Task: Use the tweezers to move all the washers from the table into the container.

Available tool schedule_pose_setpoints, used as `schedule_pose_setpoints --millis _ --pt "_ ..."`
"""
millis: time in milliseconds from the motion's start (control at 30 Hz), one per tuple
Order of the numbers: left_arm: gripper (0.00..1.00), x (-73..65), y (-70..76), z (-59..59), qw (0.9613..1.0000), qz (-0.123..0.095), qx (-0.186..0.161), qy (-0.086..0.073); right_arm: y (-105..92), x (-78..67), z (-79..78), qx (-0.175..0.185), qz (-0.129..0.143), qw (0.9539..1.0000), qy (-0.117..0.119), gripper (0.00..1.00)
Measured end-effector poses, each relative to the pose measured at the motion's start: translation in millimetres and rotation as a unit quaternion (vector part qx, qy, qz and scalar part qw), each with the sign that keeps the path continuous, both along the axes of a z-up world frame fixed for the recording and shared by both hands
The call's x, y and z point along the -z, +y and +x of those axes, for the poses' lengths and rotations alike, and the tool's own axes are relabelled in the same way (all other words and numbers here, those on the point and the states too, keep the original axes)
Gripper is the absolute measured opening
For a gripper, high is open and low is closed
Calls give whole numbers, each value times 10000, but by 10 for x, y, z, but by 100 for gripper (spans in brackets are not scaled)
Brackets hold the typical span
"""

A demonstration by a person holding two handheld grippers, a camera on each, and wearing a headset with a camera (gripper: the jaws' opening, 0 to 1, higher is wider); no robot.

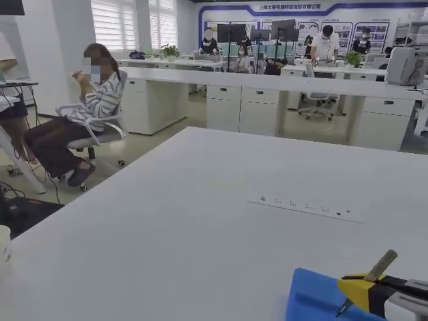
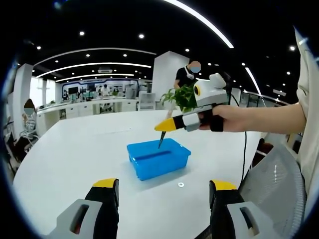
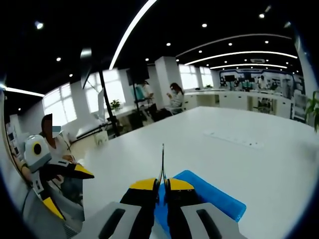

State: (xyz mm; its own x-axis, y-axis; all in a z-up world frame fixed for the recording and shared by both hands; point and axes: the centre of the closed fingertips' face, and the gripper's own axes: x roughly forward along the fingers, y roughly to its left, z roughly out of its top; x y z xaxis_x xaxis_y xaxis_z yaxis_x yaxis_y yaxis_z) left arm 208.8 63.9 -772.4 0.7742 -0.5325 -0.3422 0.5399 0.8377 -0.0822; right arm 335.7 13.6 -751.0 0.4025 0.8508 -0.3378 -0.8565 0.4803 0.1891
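A blue container [image 2: 158,158] sits on the white table [image 2: 75,154]. One small washer [image 2: 181,184] lies on the table just in front of it. My right gripper [image 3: 160,185] is shut on thin tweezers [image 3: 162,164]. A hand holds it over the container, with the tweezers' [image 2: 161,141] tip pointing down into the container. In the head view the right gripper [image 1: 364,289], tweezers [image 1: 376,269] and container [image 1: 317,297] sit at the bottom right. My left gripper [image 2: 164,189] hovers in front of the container, jaws wide apart and nothing between them. It also appears in the right gripper view [image 3: 55,174].
A flush socket strip [image 1: 304,207] is set into the table [image 1: 200,221] beyond the container. A white cup [image 1: 3,246] stands at the left edge. A person sits on a chair [image 1: 90,117] off the table's far left. A potted plant [image 2: 182,97] stands behind the right gripper.
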Motion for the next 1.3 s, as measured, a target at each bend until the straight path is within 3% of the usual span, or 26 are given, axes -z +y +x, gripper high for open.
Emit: schedule_pose_setpoints --millis 433,600,1100,1300 --pt "75 15 -15 -9 10000 15 37 24 -97 180 -272 -24 31 9994 338 4" --pt "75 16 -15 -5 10000 17 29 26 -106 341 -389 -49 -4 9983 573 4" --pt "74 23 -15 -15 10000 58 40 42 -164 705 -558 -60 -242 9948 991 4" --pt "74 30 -16 -15 9999 74 50 51 -187 793 -579 -85 -319 9939 1054 4"
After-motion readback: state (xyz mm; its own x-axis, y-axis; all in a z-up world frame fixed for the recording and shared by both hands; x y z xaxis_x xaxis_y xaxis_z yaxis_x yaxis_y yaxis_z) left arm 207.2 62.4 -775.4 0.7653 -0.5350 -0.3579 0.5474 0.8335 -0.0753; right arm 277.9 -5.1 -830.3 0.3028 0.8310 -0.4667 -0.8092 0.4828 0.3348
